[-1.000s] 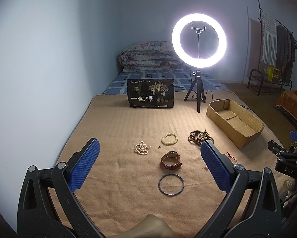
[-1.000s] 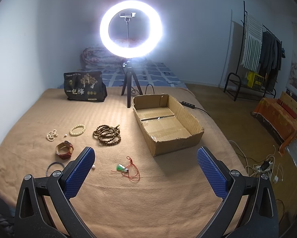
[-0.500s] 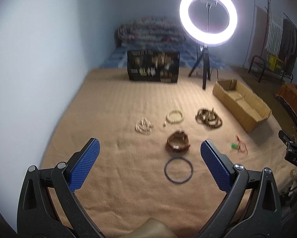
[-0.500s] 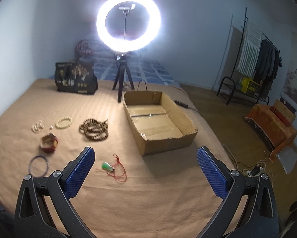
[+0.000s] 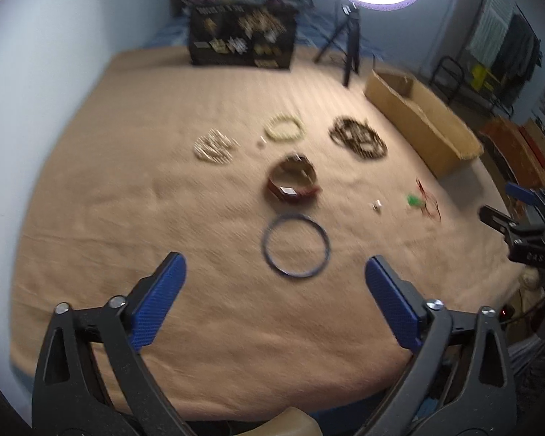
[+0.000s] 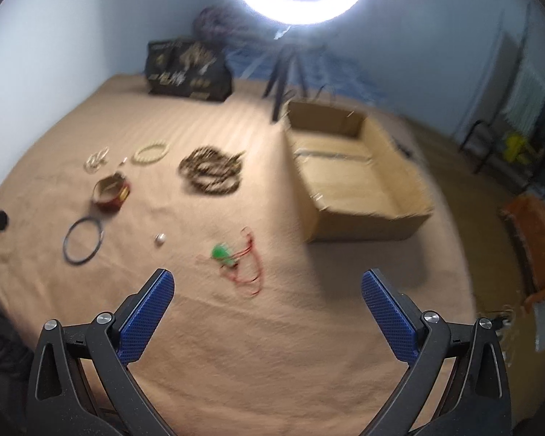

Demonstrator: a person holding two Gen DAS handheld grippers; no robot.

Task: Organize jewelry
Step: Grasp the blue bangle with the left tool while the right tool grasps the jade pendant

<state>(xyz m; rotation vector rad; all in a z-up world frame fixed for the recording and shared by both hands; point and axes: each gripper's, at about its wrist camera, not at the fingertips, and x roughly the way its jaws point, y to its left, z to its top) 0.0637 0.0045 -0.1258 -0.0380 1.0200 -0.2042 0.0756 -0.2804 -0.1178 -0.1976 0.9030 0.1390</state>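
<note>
Jewelry lies on a tan blanket (image 5: 127, 218). A dark ring bangle (image 5: 295, 245) lies just ahead of my open, empty left gripper (image 5: 276, 272). Beyond it sit a brown-red watch (image 5: 292, 179), a cream bead bracelet (image 5: 284, 128), a pale bead string (image 5: 214, 147) and dark wooden beads (image 5: 358, 138). A green pendant on red cord (image 6: 236, 258) lies just ahead of my open, empty right gripper (image 6: 268, 290), with a small white bead (image 6: 160, 238) to its left. An open cardboard box (image 6: 352, 178) stands beyond it, to the right.
A black printed bag (image 5: 241, 38) and a lit ring light on a tripod (image 5: 348, 47) stand at the far side. The blanket's right edge drops to the floor, where orange items (image 6: 534, 239) and a clothes rack (image 5: 497, 51) stand.
Both grippers have tilted down and moved forward over the blanket. The jewelry now sits larger and closer in both views; the ring light has slid to the top edge. Both stay open.
</note>
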